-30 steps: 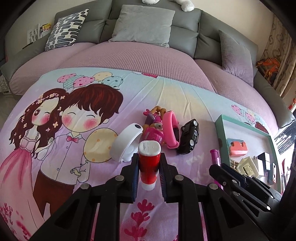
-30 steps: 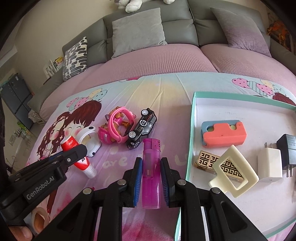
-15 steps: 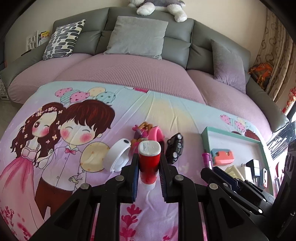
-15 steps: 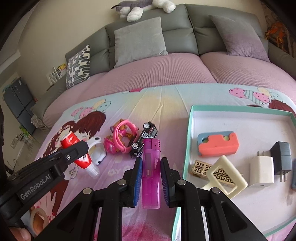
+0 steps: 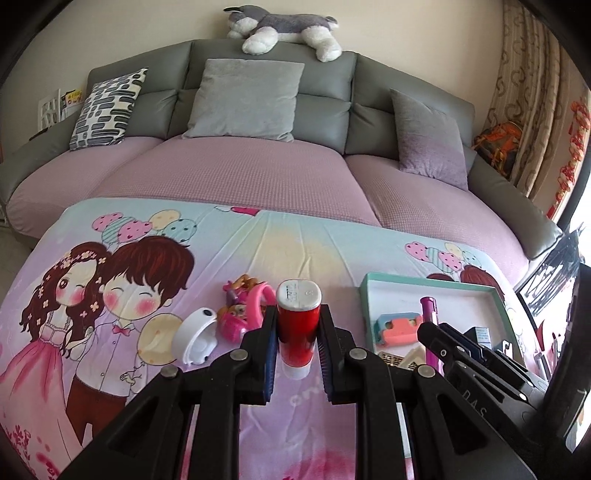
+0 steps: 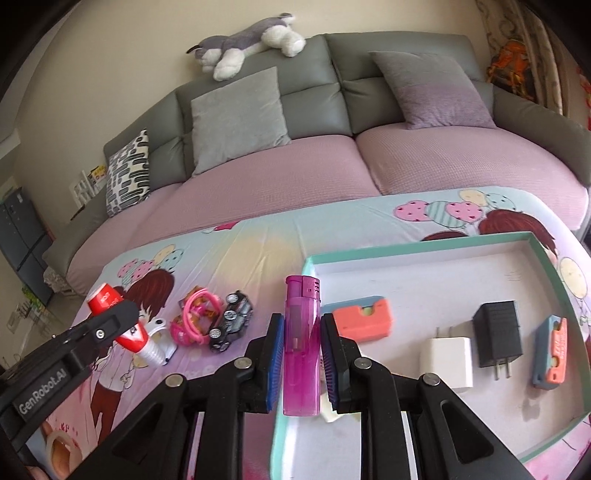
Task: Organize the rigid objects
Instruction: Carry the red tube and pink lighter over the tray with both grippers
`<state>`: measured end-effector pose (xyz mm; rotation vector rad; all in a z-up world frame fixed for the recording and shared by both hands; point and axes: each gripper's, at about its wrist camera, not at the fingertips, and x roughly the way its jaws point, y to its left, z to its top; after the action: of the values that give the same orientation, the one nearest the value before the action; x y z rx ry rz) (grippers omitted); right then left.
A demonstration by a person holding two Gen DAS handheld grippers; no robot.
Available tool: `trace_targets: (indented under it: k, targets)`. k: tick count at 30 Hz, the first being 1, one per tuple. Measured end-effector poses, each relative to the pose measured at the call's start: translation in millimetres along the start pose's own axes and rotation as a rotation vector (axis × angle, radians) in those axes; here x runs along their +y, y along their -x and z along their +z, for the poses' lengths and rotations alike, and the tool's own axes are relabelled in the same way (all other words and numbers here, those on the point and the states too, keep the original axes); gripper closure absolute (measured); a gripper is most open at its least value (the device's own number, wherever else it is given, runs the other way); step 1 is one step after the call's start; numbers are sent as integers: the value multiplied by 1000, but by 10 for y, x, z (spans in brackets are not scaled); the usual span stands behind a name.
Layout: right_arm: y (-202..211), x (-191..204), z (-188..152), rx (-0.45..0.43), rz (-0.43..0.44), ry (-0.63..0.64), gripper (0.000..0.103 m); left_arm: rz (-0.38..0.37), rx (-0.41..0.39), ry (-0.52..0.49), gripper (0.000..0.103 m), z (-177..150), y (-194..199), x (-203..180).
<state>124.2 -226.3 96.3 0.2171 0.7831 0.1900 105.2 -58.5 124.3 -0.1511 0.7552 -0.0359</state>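
Observation:
My left gripper (image 5: 297,328) is shut on a red tube with a white cap (image 5: 298,325), held above the cartoon bedsheet; the tube (image 6: 122,328) shows again at the left of the right wrist view. My right gripper (image 6: 302,332) is shut on a translucent pink lighter (image 6: 301,343), raised over the left rim of the teal-edged tray (image 6: 406,251). In the tray lie an orange-and-blue block (image 6: 364,319), a white charger (image 6: 447,356), a black charger (image 6: 498,332) and another blue-and-orange piece (image 6: 552,350). On the sheet remain a white band (image 5: 195,338), pink toys (image 5: 242,312) and a black toy car (image 6: 231,326).
A grey sofa with purple seat covers (image 5: 240,170) and several cushions stands behind the sheet. A plush dog (image 5: 284,27) lies on its backrest. Curtains (image 5: 535,92) hang at the right. Dark cabinets (image 6: 22,243) stand at the far left.
Both grippers have risen and drawn back with their objects still clamped, so more of the sofa and the plush dog show. The lighter now hangs over the tray's left rim.

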Motion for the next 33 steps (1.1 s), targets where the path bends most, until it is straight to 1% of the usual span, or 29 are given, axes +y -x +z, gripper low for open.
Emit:
trace_targets:
  k: [5, 8, 12, 14, 18, 21, 25, 33]
  targets:
    - [9, -300, 52, 1, -81, -33, 82, -39, 18, -46, 82, 28, -84, -297]
    - [50, -544, 84, -10, -175, -48, 82, -82, 30, -78, 82, 48, -149, -527]
    - [80, -890, 93, -2, -271, -110, 82, -145, 49, -116, 82, 48, -234, -829]
    - [94, -1008, 93, 1, -325, -126, 82, -164, 64, -129, 82, 40, -287, -972]
    - [142, -1153, 95, -8, -405, -148, 82, -200, 94, -149, 82, 0, -423, -1201]
    - [164, -1211, 95, -13, -434, -159, 81, -218, 118, -163, 82, -49, -530, -1308]
    - [196, -1281, 76, -10, -490, -176, 81, -219, 154, -170, 82, -150, -657, -1358]
    - [85, -1464, -11, 61, -518, -215, 82, -195, 178, -165, 82, -215, -765, -1337]
